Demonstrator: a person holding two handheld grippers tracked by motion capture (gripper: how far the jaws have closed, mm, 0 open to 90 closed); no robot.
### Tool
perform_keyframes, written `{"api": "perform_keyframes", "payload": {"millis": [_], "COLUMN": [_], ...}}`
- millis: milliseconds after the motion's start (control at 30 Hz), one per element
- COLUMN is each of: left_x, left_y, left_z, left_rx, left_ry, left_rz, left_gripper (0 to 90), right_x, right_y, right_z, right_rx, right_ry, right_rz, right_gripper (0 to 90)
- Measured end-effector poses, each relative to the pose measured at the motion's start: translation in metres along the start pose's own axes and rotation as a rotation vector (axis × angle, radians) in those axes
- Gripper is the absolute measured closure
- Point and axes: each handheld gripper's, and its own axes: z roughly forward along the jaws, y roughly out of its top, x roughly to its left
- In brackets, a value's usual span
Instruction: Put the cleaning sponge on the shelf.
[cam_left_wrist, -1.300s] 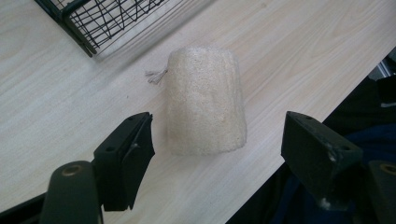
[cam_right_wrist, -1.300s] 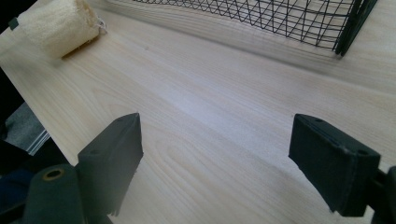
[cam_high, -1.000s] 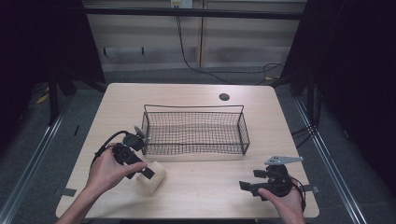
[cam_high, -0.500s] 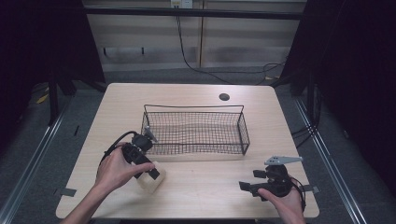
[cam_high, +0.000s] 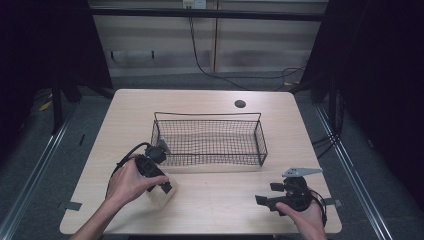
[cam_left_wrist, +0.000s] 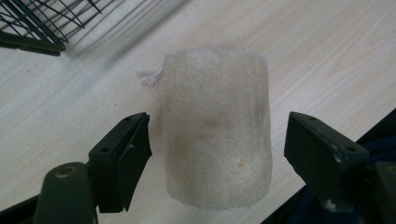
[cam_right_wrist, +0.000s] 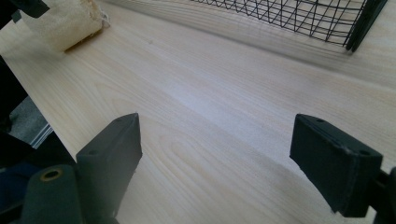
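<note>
The left claw (cam_left_wrist: 212, 154) stands spread, jaws just opening, straddling a pale fuzzy cloth roll (cam_left_wrist: 215, 126) near the bench's (cam_high: 210, 210) front-left edge, pads apart from it. The right claw (cam_right_wrist: 233, 168) rests spread over bare wood by the front-right corner. A black wire basket (cam_high: 209, 141) sits mid-bench.

Your left gripper (cam_left_wrist: 217, 154) straddles the rolled towel (cam_left_wrist: 215, 126), slim gaps either side of it. The wire basket (cam_high: 210, 140) walls off the table (cam_high: 220, 205) just beyond. Wide bare wood runs across to your right gripper (cam_high: 272, 196).
</note>
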Motion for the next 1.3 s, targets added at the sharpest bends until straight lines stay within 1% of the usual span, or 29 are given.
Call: {"api": "perform_keyframes", "payload": {"millis": [67, 133, 167, 233, 300, 333, 400, 433, 567, 633, 667, 767, 800, 833, 867, 967, 1067, 1100, 1133, 1200, 1233, 1267, 1300], "left_x": [0.0, -0.001, -0.001, -0.001, -0.002, -0.002, -0.002, -0.003, -0.004, -0.005, -0.007, -0.008, -0.009, -0.009, -0.011, -0.012, -0.014, -0.014, -0.015, -0.018, -0.018, -0.019, -0.019], "left_y": [0.001, 0.002, 0.003, 0.003, 0.004, 0.005, 0.005, 0.006, 0.007, 0.008, 0.008, 0.009, 0.009, 0.009, 0.01, 0.011, 0.012, 0.012, 0.012, 0.012, 0.012, 0.012, 0.012], "left_z": [0.002, 0.004, 0.005, 0.006, 0.008, 0.009, 0.011, 0.014, 0.018, 0.022, 0.025, 0.027, 0.029, 0.029, 0.031, 0.031, 0.031, 0.031, 0.031, 0.031, 0.031, 0.03, 0.029], "left_rx": [0.007, 0.028, 0.021, 0.022, 0.029, 0.036, 0.041, 0.057, 0.071, 0.087, 0.096, 0.095, 0.1, 0.1, 0.11, 0.11, 0.115, 0.115, 0.116, 0.125, 0.125, 0.123, 0.125], "left_ry": [0.001, 0.008, 0.007, 0.012, 0.018, 0.021, 0.018, 0.017, 0.018, 0.022, 0.032, 0.036, 0.049, 0.049, 0.047, 0.052, 0.069, 0.069, 0.076, 0.104, 0.104, 0.117, 0.119], "left_rz": [-0.003, -0.002, -0.01, -0.011, -0.018, -0.016, -0.02, -0.018, -0.017, -0.012, -0.005, -0.003, -0.003, -0.003, 0.002, 0.001, 0.008, 0.008, 0.015, 0.018, 0.018, 0.023, 0.027], "left_gripper": [22.5, 22.5, 22.4, 22.3, 22.0, 22.1, 22.7, 22.8, 23.7, 24.7, 24.7, 25.6, 25.6, 25.5, 25.5, 25.8, 26.7, 26.9, 27.2, 27.5, 27.5, 27.5, 27.5], "right_x": [0.0, 0.0, 0.0, 0.001, 0.001, 0.001, 0.001, 0.0, 0.0, 0.0, 0.0, 0.0, 0.0, 0.0, 0.0, 0.0, 0.0, 0.0, 0.0, 0.0, 0.0, 0.0, 0.0], "right_y": [0.0, 0.0, 0.0, 0.0, 0.0, 0.0, 0.0, 0.0, 0.0, 0.001, 0.0, 0.0, 0.0, 0.0, 0.0, 0.0, 0.0, 0.0, 0.0, 0.0, 0.0, 0.0, 0.0], "right_z": [0.0, 0.0, 0.0, 0.0, 0.0, 0.0, 0.0, 0.0, 0.0, 0.0, 0.0, 0.0, 0.0, 0.0, 0.0, 0.0, 0.001, 0.001, 0.001, 0.001, 0.001, 0.001, 0.002], "right_rx": [-0.001, 0.001, -0.004, -0.008, -0.006, -0.005, -0.004, -0.004, -0.002, -0.001, 0.0, -0.003, -0.002, -0.002, 0.0, 0.002, 0.005, 0.004, 0.004, 0.006, 0.006, 0.01, 0.015], "right_ry": [0.001, 0.001, 0.006, 0.003, 0.005, 0.005, 0.005, 0.005, 0.006, 0.006, 0.006, 0.006, 0.004, 0.004, 0.004, 0.003, 0.004, 0.003, 0.002, 0.003, 0.003, -0.002, -0.001], "right_rz": [0.0, 0.002, 0.0, -0.008, -0.005, -0.005, -0.002, -0.003, -0.006, -0.005, -0.006, -0.008, -0.008, -0.008, -0.006, -0.003, -0.001, -0.005, -0.006, -0.004, -0.004, -0.003, 0.0], "right_gripper": [16.4, 16.3, 16.4, 16.4, 16.4, 16.4, 16.4, 16.4, 16.4, 16.4, 16.4, 16.4, 16.4, 16.4, 16.4, 16.3, 16.4, 16.4, 16.4, 16.4, 16.4, 16.4, 16.4]}}
